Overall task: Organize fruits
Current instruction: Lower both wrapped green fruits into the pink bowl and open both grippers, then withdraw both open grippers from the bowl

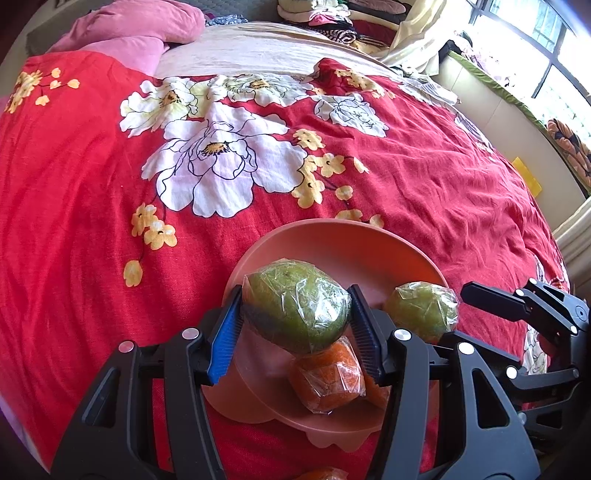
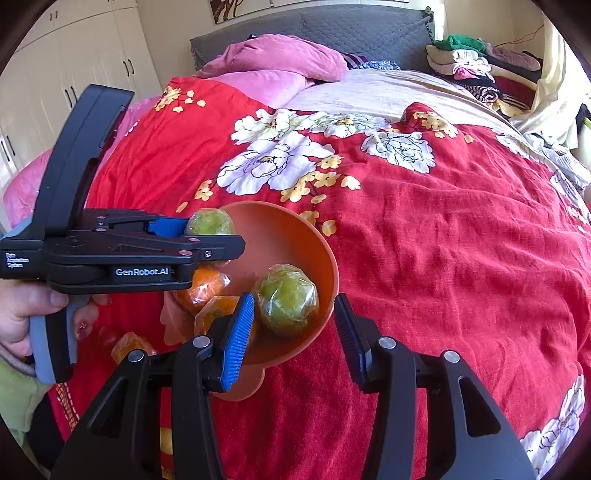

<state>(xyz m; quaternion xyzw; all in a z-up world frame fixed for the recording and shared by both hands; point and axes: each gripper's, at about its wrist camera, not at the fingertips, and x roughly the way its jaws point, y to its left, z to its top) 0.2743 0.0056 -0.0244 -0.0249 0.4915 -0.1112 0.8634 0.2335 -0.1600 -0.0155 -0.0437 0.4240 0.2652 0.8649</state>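
left gripper: clamped on wrapped green fruit over orange bowl. right gripper: fingers apart, nothing held.

- I am in a home bedroom, working over a bed spread with a red floral cover.
- Pink pillows lean on a grey quilted headboard.
- White wardrobe doors stand to my left.
- Folded clothes pile near a sunlit window.
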